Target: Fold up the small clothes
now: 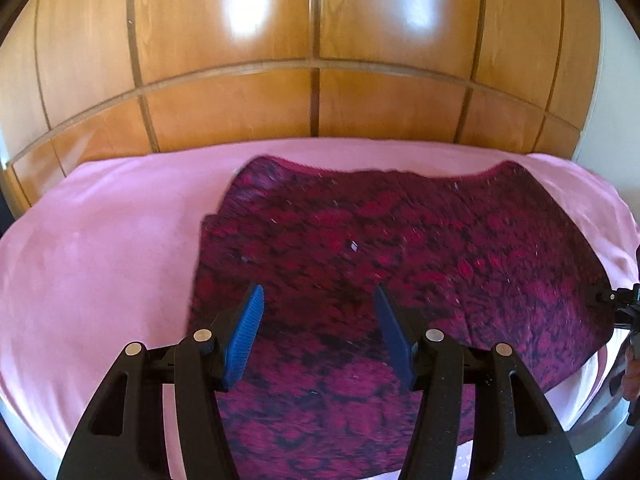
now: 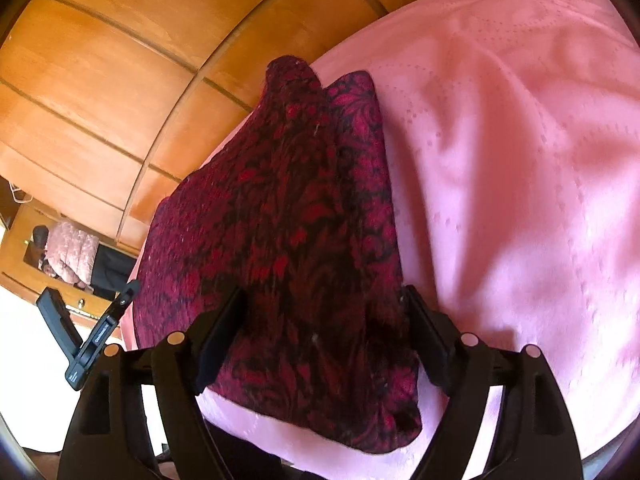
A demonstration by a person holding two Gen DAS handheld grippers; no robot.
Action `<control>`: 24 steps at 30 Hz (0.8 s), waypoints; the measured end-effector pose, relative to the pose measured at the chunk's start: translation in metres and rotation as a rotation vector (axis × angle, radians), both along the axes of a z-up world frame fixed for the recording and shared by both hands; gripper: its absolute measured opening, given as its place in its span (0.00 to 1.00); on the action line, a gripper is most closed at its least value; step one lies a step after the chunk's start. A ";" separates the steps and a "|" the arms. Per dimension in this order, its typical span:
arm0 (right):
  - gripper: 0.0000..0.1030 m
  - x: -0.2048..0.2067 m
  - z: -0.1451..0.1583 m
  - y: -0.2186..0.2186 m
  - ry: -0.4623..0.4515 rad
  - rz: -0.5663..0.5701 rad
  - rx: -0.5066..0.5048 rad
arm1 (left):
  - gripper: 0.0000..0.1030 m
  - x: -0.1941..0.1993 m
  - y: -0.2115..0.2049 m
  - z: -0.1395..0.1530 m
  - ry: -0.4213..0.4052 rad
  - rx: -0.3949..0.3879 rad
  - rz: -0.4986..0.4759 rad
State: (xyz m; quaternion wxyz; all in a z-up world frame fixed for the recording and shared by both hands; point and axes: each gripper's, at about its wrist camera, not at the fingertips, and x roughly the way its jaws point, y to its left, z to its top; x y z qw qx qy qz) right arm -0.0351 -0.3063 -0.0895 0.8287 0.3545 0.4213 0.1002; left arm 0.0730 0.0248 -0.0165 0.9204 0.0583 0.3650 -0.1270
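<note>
A dark red and black patterned garment (image 1: 392, 248) lies spread on a pink bed cover (image 1: 100, 248). Its left side looks folded over, with a doubled edge. My left gripper (image 1: 318, 296) is open, hovering over the garment's near left part, blue pads apart and empty. In the right wrist view the same garment (image 2: 288, 208) lies lengthwise ahead, with a raised fold along its right side. My right gripper (image 2: 324, 300) is open, its fingers either side of the garment's near end, not closed on it. The left gripper's body (image 2: 96, 332) shows at the left edge.
A wooden panelled wardrobe (image 1: 316, 32) stands behind the bed. Pink cover (image 2: 520, 160) spreads wide to the right of the garment. A wooden shelf with a pink jacket (image 2: 72, 252) is at far left. The bed's edge runs near the right gripper.
</note>
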 end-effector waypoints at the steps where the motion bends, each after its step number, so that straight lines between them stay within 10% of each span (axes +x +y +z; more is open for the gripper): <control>1: 0.72 -0.007 0.001 0.005 0.002 0.004 -0.018 | 0.54 -0.001 -0.004 -0.002 0.003 0.008 0.001; 10: 0.67 -0.004 0.005 0.020 0.019 0.025 -0.041 | 0.54 0.005 -0.003 -0.014 0.035 -0.002 0.005; 15: 0.41 -0.002 0.019 0.028 0.033 0.046 -0.127 | 0.54 0.010 -0.001 -0.016 0.042 -0.015 0.005; 24: 0.48 0.008 0.017 0.048 0.091 0.067 -0.179 | 0.54 0.015 0.011 -0.017 0.064 -0.084 -0.011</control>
